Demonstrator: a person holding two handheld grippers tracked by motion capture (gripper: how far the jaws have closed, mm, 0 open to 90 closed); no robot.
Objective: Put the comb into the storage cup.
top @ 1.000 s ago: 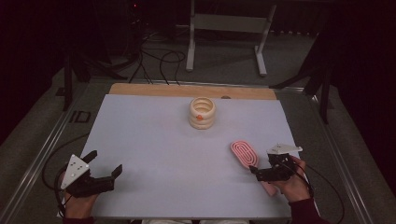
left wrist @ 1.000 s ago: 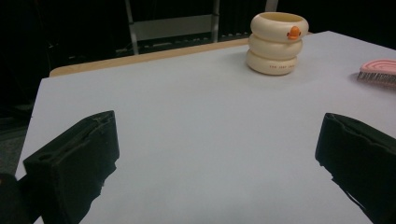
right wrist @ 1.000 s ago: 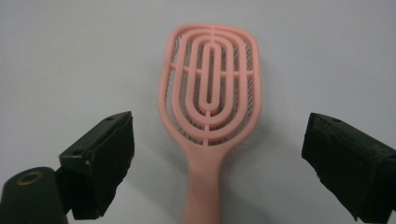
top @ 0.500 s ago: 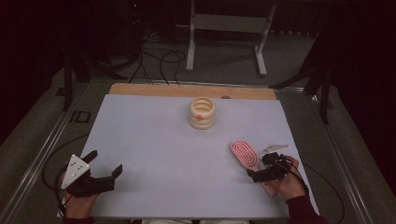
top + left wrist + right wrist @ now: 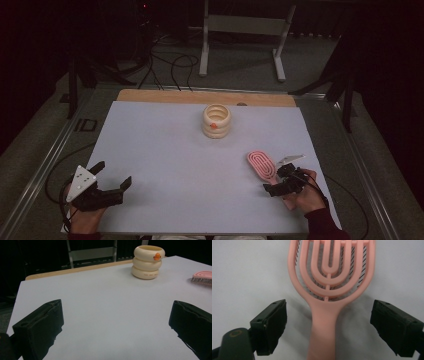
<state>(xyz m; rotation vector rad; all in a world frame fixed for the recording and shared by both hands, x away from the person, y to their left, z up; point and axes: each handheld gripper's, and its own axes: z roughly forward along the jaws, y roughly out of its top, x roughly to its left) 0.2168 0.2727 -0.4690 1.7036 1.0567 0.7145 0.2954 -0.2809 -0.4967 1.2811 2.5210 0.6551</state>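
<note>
the right tool (image 5: 329, 325) has dropped over the pink brush (image 5: 329, 277), jaws apart astride its handle; a grab looks near. the left tool (image 5: 112, 325) is idling, jaws apart.

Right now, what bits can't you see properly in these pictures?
- Pink brush: the top of its head and the end of its handle are cut off by the right gripper view's edges.
- Brush handle, high view: under the right gripper and hand.
- Cream ring cup: its orange mark is too small to identify.
</note>
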